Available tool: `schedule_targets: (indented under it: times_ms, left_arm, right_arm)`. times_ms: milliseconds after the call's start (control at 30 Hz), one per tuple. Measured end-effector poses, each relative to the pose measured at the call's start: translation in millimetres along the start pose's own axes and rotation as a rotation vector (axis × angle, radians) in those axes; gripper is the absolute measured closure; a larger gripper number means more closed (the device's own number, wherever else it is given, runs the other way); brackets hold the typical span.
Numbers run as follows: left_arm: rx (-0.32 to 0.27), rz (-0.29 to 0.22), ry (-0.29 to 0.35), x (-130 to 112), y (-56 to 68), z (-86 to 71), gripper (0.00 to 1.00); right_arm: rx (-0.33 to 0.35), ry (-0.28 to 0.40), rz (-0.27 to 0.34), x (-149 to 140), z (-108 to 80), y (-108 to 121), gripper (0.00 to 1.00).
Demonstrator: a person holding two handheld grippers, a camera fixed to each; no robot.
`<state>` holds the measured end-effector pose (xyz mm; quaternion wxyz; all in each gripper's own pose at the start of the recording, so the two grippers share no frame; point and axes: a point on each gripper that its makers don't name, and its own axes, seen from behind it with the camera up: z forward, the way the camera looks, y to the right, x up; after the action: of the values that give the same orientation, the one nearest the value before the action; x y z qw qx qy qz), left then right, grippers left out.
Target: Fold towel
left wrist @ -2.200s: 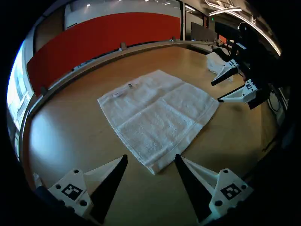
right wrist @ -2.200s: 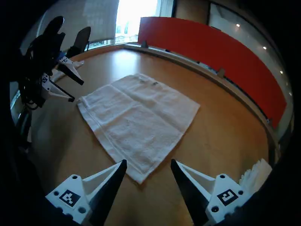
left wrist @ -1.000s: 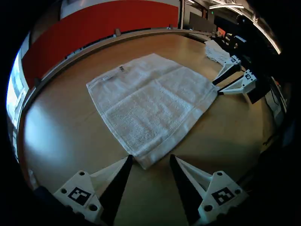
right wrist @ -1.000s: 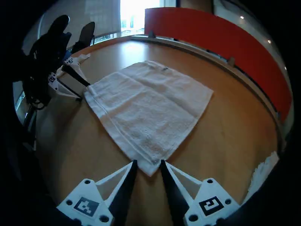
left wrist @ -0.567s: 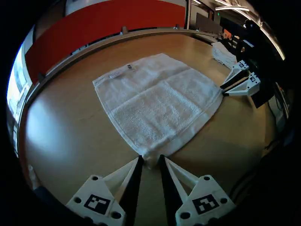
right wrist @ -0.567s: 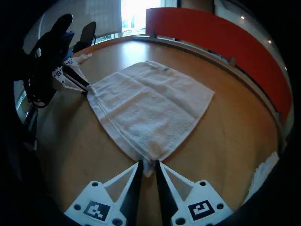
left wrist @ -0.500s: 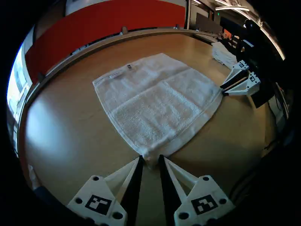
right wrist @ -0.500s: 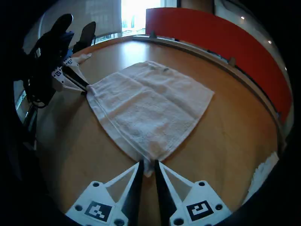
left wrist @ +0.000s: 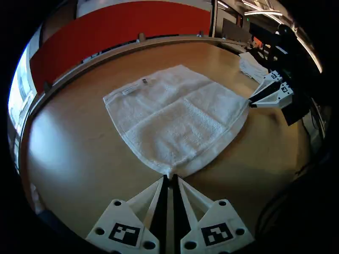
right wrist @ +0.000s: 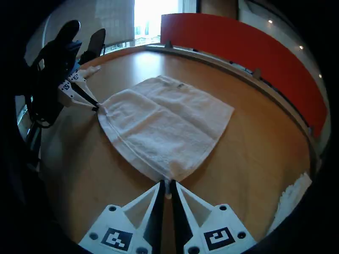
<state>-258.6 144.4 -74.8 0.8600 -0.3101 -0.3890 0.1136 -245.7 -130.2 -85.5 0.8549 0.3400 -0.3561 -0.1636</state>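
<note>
1. Look for the towel (left wrist: 178, 114) spread flat on the table (left wrist: 76, 139), roughly mid-table and well short of the far edge under the red panel (left wrist: 118, 29), with a small tag (left wrist: 145, 80) by its far border.
2. Gripping one near corner of the towel with the left tongs (left wrist: 170, 177), narrowed to a slit, cloth drawn to a point between the fingers.
3. Gripping the neighbouring corner the same way with the right tongs (right wrist: 166, 183), fingers almost meeting, so both ends of one border held.
4. Judged as the grasp step complete and the first fold not yet made, with the held border bowed and seemingly just off the table.
5. Next, probably: raise both corners together, carry them level over the cloth toward the opposite border, lay corner on corner, then release.
6. Keep both hands at equal height and pace to avoid a skewed fold. Pull gently, given so thin a bite on terry.
7. Leave alone the pile of white cloth (right wrist: 292, 199) near a table edge, well apart from the towel.
</note>
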Motion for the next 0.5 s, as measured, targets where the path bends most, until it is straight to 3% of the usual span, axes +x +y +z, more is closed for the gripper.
schedule_targets:
  times_ms: [500]
  left_arm:
    - [-0.005,-0.021,0.045,30,-0.3,-27.9,0.92]
  right_arm:
    - [-0.015,0.041,-0.023,26,-31.5,5,0.89]
